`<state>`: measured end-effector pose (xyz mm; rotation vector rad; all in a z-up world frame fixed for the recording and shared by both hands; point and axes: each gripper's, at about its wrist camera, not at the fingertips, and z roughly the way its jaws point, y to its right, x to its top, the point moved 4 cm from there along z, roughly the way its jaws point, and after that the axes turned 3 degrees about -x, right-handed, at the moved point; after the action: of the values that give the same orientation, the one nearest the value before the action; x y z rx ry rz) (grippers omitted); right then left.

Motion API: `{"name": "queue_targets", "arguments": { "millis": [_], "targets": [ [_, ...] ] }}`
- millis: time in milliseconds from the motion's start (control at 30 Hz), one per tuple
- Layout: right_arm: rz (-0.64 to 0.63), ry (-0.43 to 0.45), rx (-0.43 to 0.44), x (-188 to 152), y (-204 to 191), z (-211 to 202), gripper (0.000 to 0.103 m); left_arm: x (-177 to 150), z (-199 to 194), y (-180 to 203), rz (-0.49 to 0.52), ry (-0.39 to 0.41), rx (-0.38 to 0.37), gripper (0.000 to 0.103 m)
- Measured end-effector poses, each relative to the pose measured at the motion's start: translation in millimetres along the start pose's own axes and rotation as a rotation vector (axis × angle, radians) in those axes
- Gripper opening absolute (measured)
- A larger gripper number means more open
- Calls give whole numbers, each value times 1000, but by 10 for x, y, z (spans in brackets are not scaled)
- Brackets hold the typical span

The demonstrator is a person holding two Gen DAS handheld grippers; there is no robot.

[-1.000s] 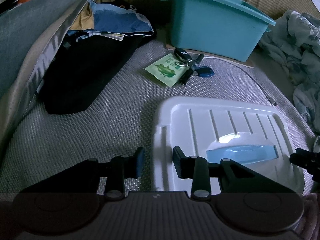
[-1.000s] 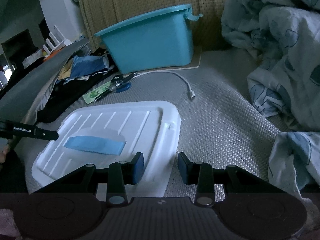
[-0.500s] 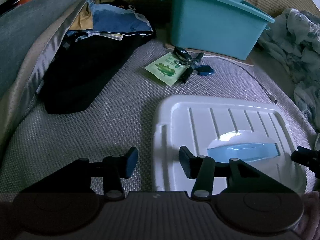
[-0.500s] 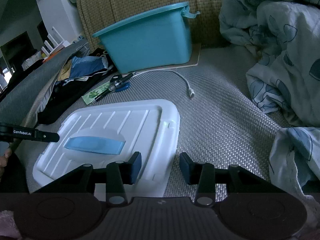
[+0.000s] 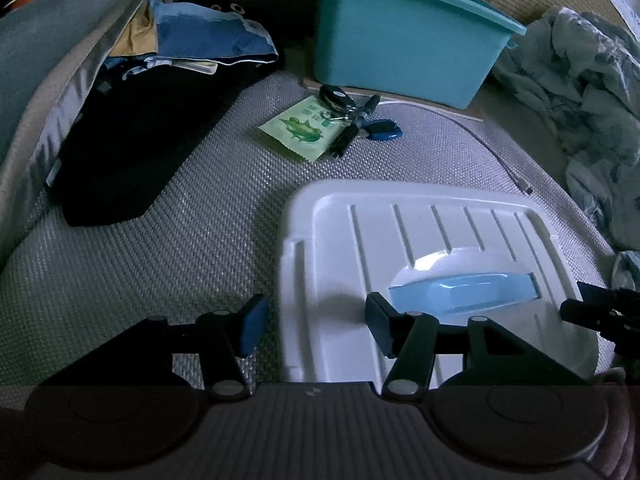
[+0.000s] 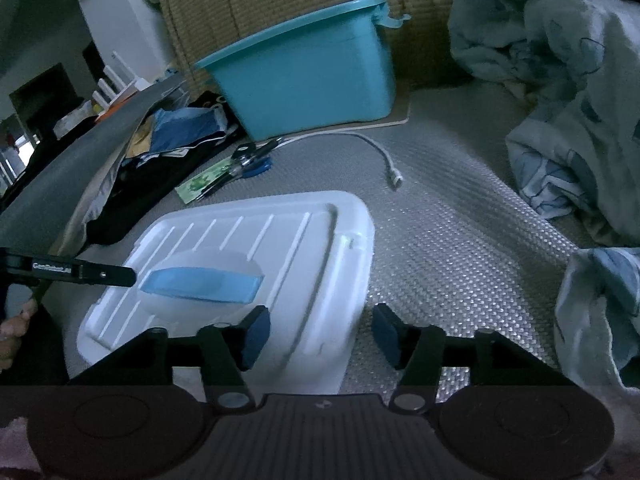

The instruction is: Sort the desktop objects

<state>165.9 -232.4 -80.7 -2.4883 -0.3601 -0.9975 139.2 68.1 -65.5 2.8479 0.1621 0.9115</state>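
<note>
left gripper [image 5: 316, 326]: fingers released and have just been opening; they straddle the near left edge of the lid, pads clear of it.
right gripper [image 6: 320, 334]: fingers released and have just been opening; they straddle the near right corner of the lid without pressing on it.
white lid [image 5: 420, 240]: lies flat on the woven mat, near and to the right in the left wrist view; ribbed top, with a light blue handle [image 5: 464, 292] set in a round hollow.
teal bin [image 5: 404, 36]: stands open at the far side on a thin board, well apart from the lid.
small things: a green packet [image 5: 300, 128], a key fob [image 5: 336, 96], a black pen [image 5: 354, 128] and a blue tag [image 5: 384, 130] lie bunched together between the bin and the lid.
white cable [image 6: 384, 156]: curls on the mat to the right of the bunch.
folded clothes [image 5: 160, 92]: dark pile at far left.
blanket [image 6: 560, 80]: crumpled at far right.
woven mat [image 5: 160, 248]: grey, carries everything.
</note>
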Motion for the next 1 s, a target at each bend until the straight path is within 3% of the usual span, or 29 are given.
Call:
{"name": "queue_targets", "arguments": {
  "millis": [333, 467, 633, 1000],
  "targets": [
    [-14, -8, 12, -1, -34, 9, 72, 10, 34, -30, -26, -26, -48, 63],
    [-15, -10, 15, 0, -40, 9, 73, -9, 58, 38, 9, -47, -84, 76],
    [-17, -12, 13, 3, -39, 10, 73, -48, 55, 201, 89, -40, -62, 83],
    [-9, -22, 24, 12, -35, 16, 77, -50, 66, 234, 89, -48, -62, 87]
  ]
}}
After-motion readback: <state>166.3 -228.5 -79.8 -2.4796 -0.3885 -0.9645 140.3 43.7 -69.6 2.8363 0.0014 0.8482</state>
